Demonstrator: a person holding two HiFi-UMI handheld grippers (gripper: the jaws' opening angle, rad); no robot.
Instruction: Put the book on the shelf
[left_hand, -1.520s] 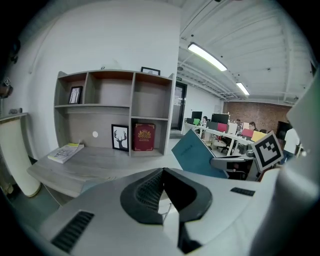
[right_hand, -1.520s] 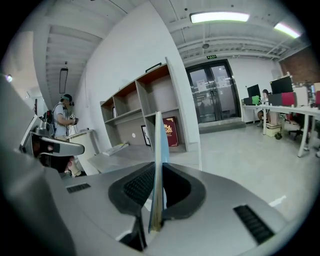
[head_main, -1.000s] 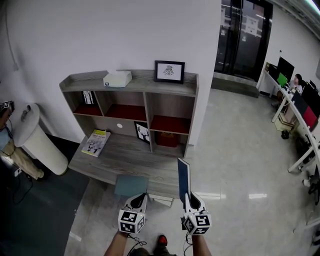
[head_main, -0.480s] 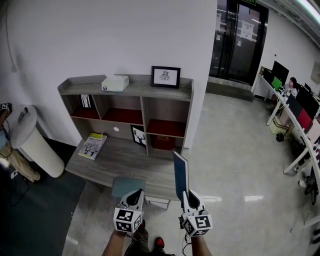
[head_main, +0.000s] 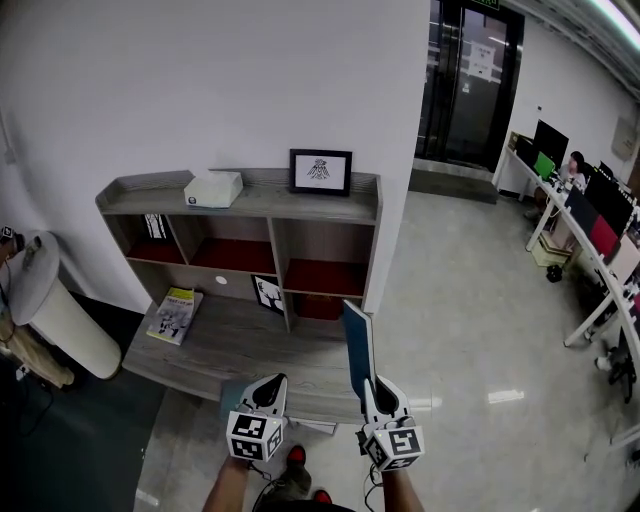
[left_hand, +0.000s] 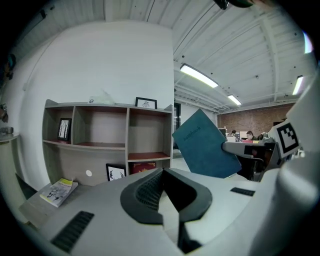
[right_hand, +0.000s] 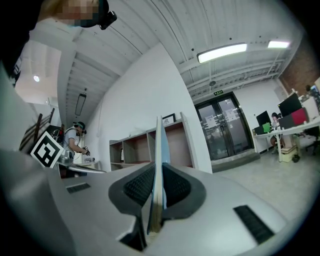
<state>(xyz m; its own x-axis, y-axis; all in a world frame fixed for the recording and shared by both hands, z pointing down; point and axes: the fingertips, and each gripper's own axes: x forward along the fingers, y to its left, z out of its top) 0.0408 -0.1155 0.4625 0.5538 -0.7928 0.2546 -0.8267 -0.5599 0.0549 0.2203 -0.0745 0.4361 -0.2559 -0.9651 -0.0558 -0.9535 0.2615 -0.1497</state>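
A thin blue book (head_main: 357, 347) stands upright on edge, and my right gripper (head_main: 371, 385) is shut on its lower end. In the right gripper view the book (right_hand: 159, 165) shows as a narrow blade between the pads. The left gripper view has its cover (left_hand: 205, 145) tilted at the right. Ahead is the grey wooden shelf (head_main: 270, 207), its open compartments floored in red. The book's top edge sits in front of the lower right compartment (head_main: 325, 278). My left gripper (head_main: 271, 386) hangs beside it over the desk's front edge, jaws together and holding nothing.
A desk board (head_main: 230, 340) juts out under the shelf with a yellow magazine (head_main: 175, 312) and a flat blue-grey pad (head_main: 232, 393) on it. A white box (head_main: 212, 187) and a framed picture (head_main: 320, 171) stand on top. A white bin (head_main: 60, 320) is at left, office desks (head_main: 590, 250) at right.
Both grippers have risen. The book's top edge has climbed from the desk's front edge up to the lower right compartment. The left gripper has lifted off the blue-grey pad.
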